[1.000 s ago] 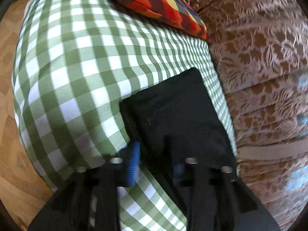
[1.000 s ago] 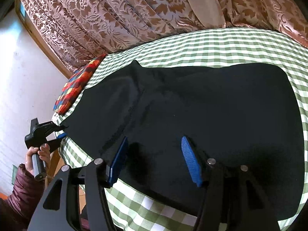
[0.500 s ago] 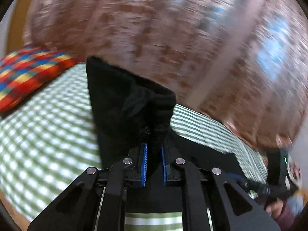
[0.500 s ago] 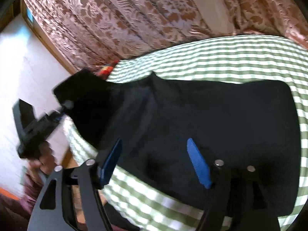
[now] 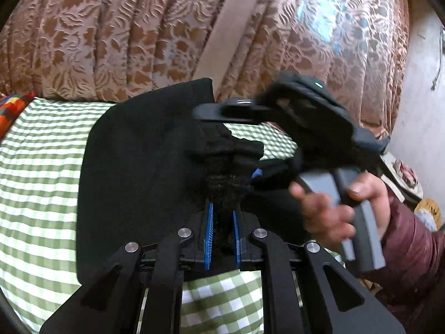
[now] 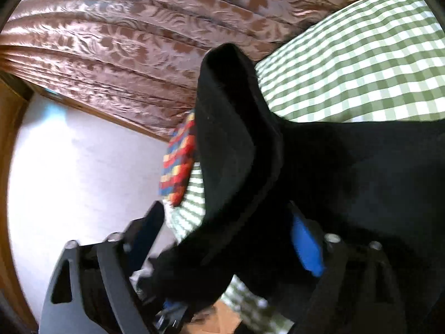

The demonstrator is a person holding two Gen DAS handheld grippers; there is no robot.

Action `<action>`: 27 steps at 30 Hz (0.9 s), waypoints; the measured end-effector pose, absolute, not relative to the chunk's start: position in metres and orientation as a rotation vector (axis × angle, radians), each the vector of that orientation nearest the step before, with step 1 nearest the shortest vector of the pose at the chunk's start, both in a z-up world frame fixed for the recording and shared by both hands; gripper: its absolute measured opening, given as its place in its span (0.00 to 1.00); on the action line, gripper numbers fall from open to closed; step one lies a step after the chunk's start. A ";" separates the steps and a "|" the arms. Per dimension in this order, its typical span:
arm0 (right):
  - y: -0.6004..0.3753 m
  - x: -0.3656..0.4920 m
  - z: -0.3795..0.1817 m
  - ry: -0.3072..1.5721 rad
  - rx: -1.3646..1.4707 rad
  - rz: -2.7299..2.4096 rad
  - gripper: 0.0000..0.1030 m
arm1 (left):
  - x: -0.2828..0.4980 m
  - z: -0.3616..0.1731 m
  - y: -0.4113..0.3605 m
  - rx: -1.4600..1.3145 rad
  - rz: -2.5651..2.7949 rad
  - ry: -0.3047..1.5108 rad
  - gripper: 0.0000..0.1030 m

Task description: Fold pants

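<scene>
Black pants (image 5: 133, 167) lie on a green-and-white checked cover (image 5: 36, 183). My left gripper (image 5: 222, 220) is shut on a bunched edge of the pants and holds it lifted above the rest. In the left wrist view a hand in a maroon sleeve (image 5: 333, 208) holds my right gripper (image 5: 233, 142) just beyond, its jaws on either side of the same bunched edge. In the right wrist view the lifted fold of the pants (image 6: 230, 139) stands up between the blue pads (image 6: 306, 245) of the right gripper (image 6: 226, 236). Those jaws are closing, with space still beside the fabric.
A brown patterned curtain (image 5: 111, 33) hangs behind the bed. A colourful patchwork cushion (image 6: 178, 167) lies at the far end of the cover, near a white wall (image 6: 83, 167). Bare checked cover (image 6: 361, 61) stretches beyond the pants.
The left gripper closed on the pants' edge, lifted it off the cover and carried it across towards the right gripper. The right gripper turned and came up around the raised fold.
</scene>
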State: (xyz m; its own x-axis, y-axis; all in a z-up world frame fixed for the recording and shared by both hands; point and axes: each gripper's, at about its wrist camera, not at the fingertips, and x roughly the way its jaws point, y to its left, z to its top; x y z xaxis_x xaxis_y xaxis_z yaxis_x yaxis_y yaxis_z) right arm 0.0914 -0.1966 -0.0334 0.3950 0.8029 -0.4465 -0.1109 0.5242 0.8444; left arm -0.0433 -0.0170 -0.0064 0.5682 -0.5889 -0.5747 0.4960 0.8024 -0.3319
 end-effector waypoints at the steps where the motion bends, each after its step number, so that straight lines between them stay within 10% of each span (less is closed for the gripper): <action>1: -0.194 0.093 -0.035 1.010 0.798 0.655 0.41 | -0.044 -0.007 -0.020 -0.131 -0.643 0.728 0.10; 8: -0.196 0.088 -0.032 1.003 0.708 0.625 0.15 | -0.044 0.000 -0.007 -0.183 -0.728 0.755 0.20; 16: -0.200 0.077 0.004 0.950 0.643 0.681 0.13 | -0.034 0.014 0.110 -0.534 -0.633 0.680 0.23; 27: -0.267 0.045 0.037 0.890 0.579 0.645 0.13 | 0.006 -0.027 0.079 -0.494 -0.589 0.830 0.23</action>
State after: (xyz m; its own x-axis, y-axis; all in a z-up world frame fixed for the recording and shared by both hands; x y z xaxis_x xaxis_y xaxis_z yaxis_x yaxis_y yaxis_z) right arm 0.0455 -0.2673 0.0367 0.4699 0.7172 -0.5146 -0.2651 0.6707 0.6927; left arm 0.0062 0.0794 -0.0269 0.5353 -0.6549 -0.5335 0.2868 0.7350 -0.6144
